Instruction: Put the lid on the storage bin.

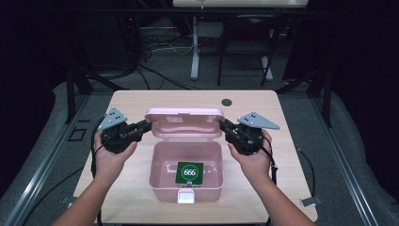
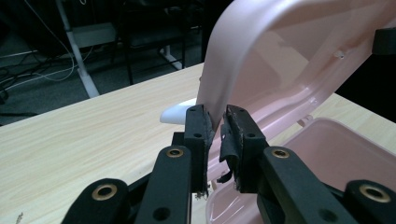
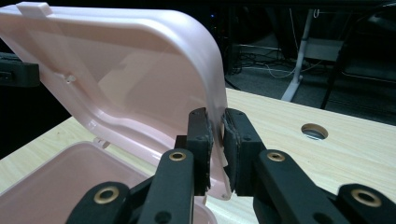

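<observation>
Pink plastic storage box [image 1: 186, 176] with hinged lid [image 1: 183, 123]: sits at the middle of the light wooden table [image 1: 131, 101], base toward the near edge, lid raised upright behind it. Contains a green square card [image 1: 189, 172] marked "666", lying flat on the box floor. Carries a white latch tab [image 1: 186, 197] on the front wall.

Left gripper [image 1: 147, 125]: held from below in the left hand [image 1: 113, 153], forearm entering from the bottom edge, jaws pointed right toward the lid. Jaws nearly closed, pinching the left rim of the lid, confirmed in the left gripper view [image 2: 215, 128] with the rim between the worn pads [image 2: 232, 135].

Right gripper [image 1: 223, 125]: cradled in the right hand [image 1: 251, 157], forearm angled in from the lower right, jaws pointed left. Jaws nearly closed, clamped on the right rim of the lid, confirmed in the right gripper view [image 3: 217, 128].

Round cable hole [image 1: 227, 101] in the tabletop: behind the lid, right of centre.
</observation>
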Tool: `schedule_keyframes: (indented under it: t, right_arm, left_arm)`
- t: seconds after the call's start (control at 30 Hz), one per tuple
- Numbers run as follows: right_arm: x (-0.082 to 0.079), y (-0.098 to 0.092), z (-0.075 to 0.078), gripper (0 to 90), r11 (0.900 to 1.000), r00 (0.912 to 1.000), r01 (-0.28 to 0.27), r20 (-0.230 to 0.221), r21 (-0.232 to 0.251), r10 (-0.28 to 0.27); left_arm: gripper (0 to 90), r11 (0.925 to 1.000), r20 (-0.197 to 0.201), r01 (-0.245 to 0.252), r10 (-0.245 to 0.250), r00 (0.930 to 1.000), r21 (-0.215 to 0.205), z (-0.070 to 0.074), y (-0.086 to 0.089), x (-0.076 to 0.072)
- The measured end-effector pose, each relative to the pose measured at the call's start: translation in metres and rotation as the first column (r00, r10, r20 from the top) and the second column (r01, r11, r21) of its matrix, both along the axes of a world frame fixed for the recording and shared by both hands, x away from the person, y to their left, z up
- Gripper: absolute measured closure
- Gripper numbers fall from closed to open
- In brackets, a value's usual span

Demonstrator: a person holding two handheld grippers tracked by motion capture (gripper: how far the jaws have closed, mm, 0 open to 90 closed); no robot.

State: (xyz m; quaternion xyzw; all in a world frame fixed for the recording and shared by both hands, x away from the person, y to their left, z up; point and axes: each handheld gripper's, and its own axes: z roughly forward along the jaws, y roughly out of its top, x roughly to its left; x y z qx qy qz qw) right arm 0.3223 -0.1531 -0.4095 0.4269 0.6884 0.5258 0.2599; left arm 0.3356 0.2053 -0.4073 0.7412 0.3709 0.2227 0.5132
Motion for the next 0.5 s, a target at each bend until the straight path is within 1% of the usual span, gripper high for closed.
schedule_keyframes:
  t: [0.23, 0.5]
  right_arm:
    - [-0.007, -0.001, -0.001, 80.3, 1.0, 0.9999, -0.011, -0.007, 0.009, 0.012]
    - [-0.011, -0.003, -0.002, 79.6, 1.0, 0.9997, -0.02, -0.016, 0.016, 0.02]
  left_arm:
    - [77.5, 1.0, 0.009, 0.005, -0.005, 0.9999, -0.001, 0.003, 0.0, -0.008]
    - [77.1, 1.0, 0.02, 0.006, -0.006, 0.9998, -0.003, 0.01, 0.0, -0.015]
